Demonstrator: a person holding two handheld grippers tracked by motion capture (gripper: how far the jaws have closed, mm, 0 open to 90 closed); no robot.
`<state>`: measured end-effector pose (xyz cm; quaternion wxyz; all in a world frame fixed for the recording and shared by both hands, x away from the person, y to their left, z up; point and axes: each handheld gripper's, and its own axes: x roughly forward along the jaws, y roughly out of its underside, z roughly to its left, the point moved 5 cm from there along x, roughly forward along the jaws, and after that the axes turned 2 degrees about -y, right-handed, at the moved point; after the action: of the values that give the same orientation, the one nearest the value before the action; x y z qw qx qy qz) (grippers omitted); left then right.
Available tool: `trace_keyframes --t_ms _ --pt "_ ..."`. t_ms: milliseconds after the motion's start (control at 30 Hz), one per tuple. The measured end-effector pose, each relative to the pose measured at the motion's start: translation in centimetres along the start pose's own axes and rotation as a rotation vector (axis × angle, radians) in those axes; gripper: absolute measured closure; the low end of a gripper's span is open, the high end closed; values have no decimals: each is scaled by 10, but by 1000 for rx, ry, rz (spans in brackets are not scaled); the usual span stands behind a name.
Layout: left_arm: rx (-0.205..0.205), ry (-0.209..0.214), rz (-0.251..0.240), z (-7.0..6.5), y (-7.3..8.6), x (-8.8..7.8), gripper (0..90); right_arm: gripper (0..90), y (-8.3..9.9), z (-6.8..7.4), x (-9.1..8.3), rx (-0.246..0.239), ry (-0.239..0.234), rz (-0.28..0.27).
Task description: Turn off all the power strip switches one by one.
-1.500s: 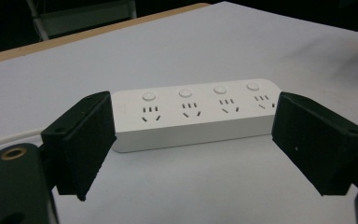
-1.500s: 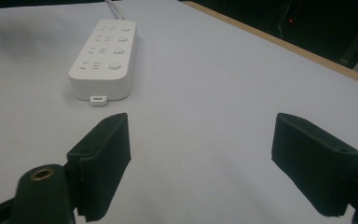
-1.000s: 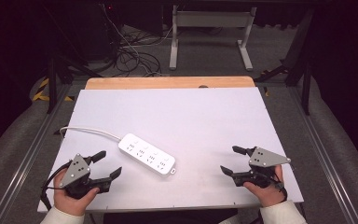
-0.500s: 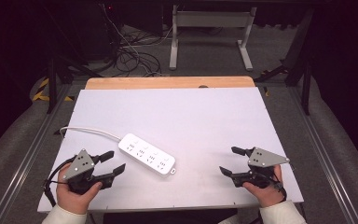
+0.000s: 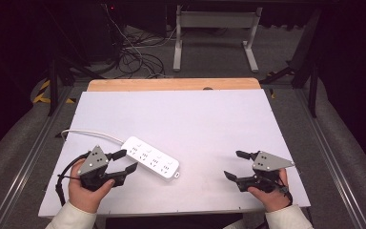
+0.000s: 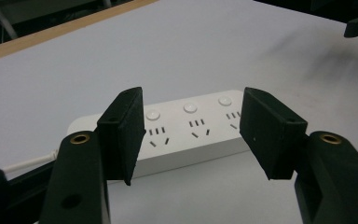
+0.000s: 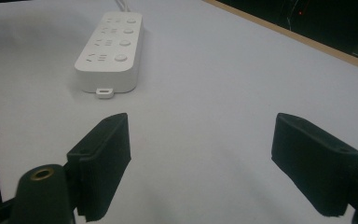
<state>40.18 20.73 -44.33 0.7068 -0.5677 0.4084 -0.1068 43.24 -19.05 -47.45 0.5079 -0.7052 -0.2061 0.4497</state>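
Note:
A white power strip [image 5: 151, 162] lies flat on the white tabletop [image 5: 181, 124], left of centre, with several sockets and round buttons on top. Its white cord [image 5: 88, 135] runs off toward the table's left edge. My left gripper [image 5: 125, 161] is open right beside the strip's near-left end; in the left gripper view the power strip [image 6: 186, 123] lies just beyond the parted jaws. My right gripper [image 5: 234, 165] stands open at the front right, holding nothing. In the right gripper view the power strip [image 7: 112, 51] lies farther off, ahead and to the left.
A wooden strip [image 5: 171, 84] borders the table's far edge. Behind the table are a tangle of cables [image 5: 133, 57] on the floor and a metal stand [image 5: 214, 33]. Metal rails [image 5: 329, 157] run along both sides of the table.
My left gripper has moved right and forward, up to the strip's near end. The right gripper has barely shifted.

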Motion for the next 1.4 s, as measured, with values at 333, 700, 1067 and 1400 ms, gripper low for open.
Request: trace_keyframes --t_ms 333,700,1067,1400 --pt "28 33 21 -7 -13 19 412 203 0 1 1 -5 -5 6" --pt "34 90 72 -16 -23 38 413 196 1 1 1 -9 -6 7" --pt "-1 98 116 -22 -26 48 460 191 1 1 1 -8 -8 8" --pt "28 190 198 -24 -26 64 841 191 1 1 2 -7 -10 7"
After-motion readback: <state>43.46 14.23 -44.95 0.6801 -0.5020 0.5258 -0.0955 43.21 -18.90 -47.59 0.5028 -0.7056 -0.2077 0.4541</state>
